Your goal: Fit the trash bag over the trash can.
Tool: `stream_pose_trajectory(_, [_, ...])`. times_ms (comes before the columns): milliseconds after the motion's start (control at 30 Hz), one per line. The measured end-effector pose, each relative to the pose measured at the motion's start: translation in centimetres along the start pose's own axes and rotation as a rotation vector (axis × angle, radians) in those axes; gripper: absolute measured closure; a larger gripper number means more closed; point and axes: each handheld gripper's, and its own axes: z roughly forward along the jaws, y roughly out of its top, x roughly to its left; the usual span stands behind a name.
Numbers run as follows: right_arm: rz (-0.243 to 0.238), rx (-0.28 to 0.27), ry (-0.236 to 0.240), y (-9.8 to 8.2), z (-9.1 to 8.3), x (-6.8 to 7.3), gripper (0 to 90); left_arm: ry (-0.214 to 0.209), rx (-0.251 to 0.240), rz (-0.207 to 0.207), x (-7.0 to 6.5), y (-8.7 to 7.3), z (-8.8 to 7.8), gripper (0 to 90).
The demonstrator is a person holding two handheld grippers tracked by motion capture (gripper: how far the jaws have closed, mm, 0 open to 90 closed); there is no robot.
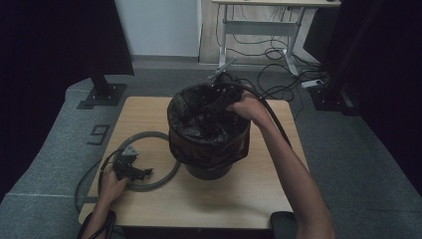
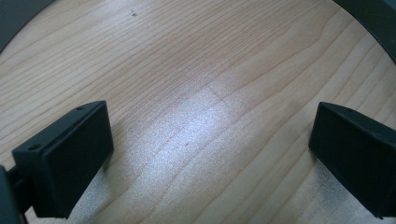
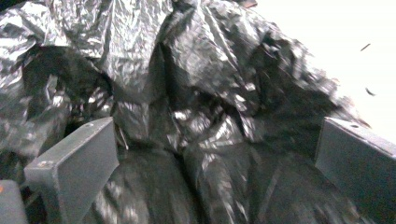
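A dark waste bin lined with a crinkled black plastic bag stands in the middle of the wooden table. My right gripper reaches over the bin's far rim and points down into the bag's mouth. In the right gripper view its jaws stand wide apart, with folds of the shiny bag beyond them and nothing pinched. My left gripper rests low on the table at the left, inside a grey ring. Its jaws are wide open over bare wood.
The grey ring lies flat against the bin's left side, and its dark arc crosses the corner of the left gripper view. Cables trail from both grippers. Beyond the table are grey carpet, a desk frame and loose cables on the floor.
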Motion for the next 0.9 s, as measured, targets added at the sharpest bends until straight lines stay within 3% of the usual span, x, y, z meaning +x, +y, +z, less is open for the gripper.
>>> stream_pose_trajectory(267, [0.065, -0.046, -0.037, -2.2, -3.4, -1.2, 0.0, 0.001, 0.0, 0.0, 0.0, 0.0, 0.0, 0.0])
stream_pose_trajectory(467, [0.081, -0.062, -0.061, -4.5, -5.8, -1.6, 0.0, 0.003, 0.0, -0.002, 0.0, 0.0, 0.0, 0.0])
stream_pose_trajectory(700, [0.127, -0.092, -0.092, -7.8, -8.2, -2.2, 0.0, 0.004, 0.0, -0.004, 0.0, 0.0, 0.0, 0.0])
stream_pose_trajectory(900, [0.167, -0.116, -0.124, -11.3, -9.1, -2.8, 0.0, 0.004, 0.0, -0.004, 0.0, 0.0, 0.0, 0.0])
